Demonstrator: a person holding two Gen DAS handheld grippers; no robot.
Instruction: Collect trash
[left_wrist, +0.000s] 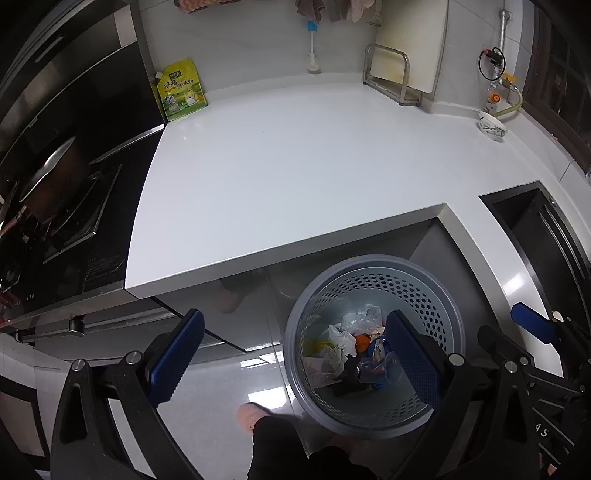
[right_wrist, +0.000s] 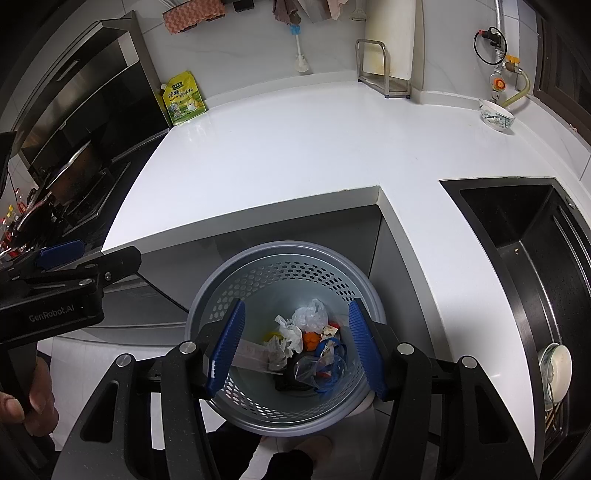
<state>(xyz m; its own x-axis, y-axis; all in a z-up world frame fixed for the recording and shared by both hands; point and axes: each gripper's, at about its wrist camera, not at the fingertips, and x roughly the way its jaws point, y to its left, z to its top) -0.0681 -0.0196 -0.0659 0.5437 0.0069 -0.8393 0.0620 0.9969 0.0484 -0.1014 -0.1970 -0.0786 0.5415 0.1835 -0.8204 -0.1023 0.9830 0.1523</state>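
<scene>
- Two grippers, both mine, hang low in the frame: my left gripper (left_wrist: 295, 354) has its jaws spread wide and empty, and my right gripper (right_wrist: 295, 347) likewise holds nothing, jaws released.
- Just beyond my right jaws, at lower centre, the grey perforated trash bin (right_wrist: 258, 273) stands on the floor, tucked into the inner corner of the table.
- Inside the bin lies the trash (right_wrist: 295, 339): crumpled white tissue, a clear plastic bag, an orange scrap, blue bits.
- Above the bin, mid-frame, the white table (right_wrist: 295, 147) spreads wide.
- At right, the black sink (right_wrist: 517, 229) is sunk into the table.
- Upper left, a yellow-green pouch (right_wrist: 184, 99) leans by the stove hood; upper right, a bowl (right_wrist: 496, 115) sits near the wall.
</scene>
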